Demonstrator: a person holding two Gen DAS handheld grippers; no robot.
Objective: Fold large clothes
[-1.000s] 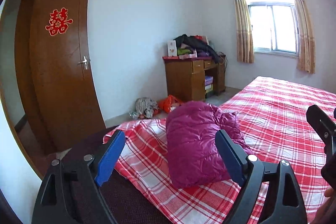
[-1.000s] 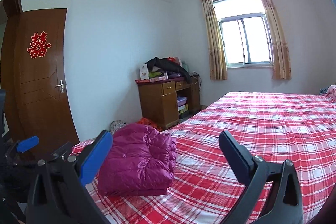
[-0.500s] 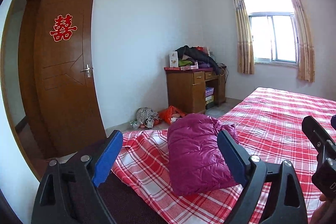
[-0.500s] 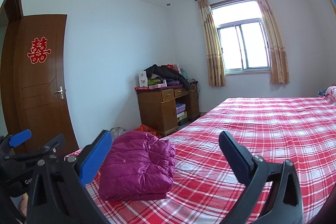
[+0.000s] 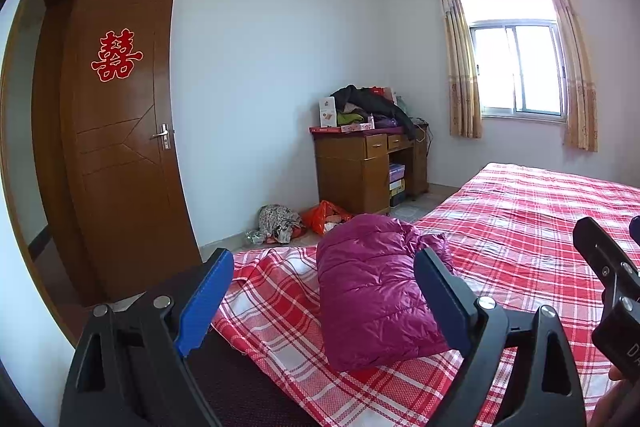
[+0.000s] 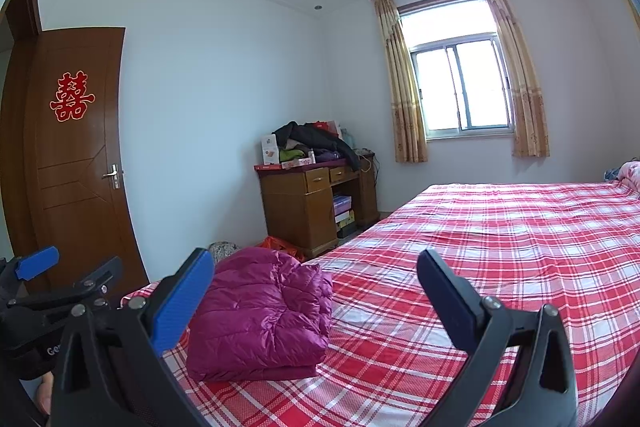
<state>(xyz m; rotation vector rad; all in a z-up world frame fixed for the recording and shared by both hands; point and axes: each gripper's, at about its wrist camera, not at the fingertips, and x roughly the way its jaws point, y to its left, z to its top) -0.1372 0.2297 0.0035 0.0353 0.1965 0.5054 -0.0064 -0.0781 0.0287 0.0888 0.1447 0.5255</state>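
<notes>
The jacket, a purple quilted one, lies folded into a compact bundle on the near left corner of the bed, resting on the red plaid sheet. Its shape and place match a second ago; nothing is touching it.

The left gripper hangs above the near edge of the bed, its blue-padded fingers spread wide and empty, the jacket showing between them but well beyond. The right gripper is likewise spread wide and holds nothing, with the jacket just left of its gap. Each gripper shows at the edge of the other's view.

Since a second ago both cameras have tilted upward and drawn back a little: more ceiling shows, and the jacket sits lower in each view. In the left view the door with its red paper emblem has slid down, as has the window.

Far left of the bed stands a cluttered desk, with bags and cloth on the floor beside it.
</notes>
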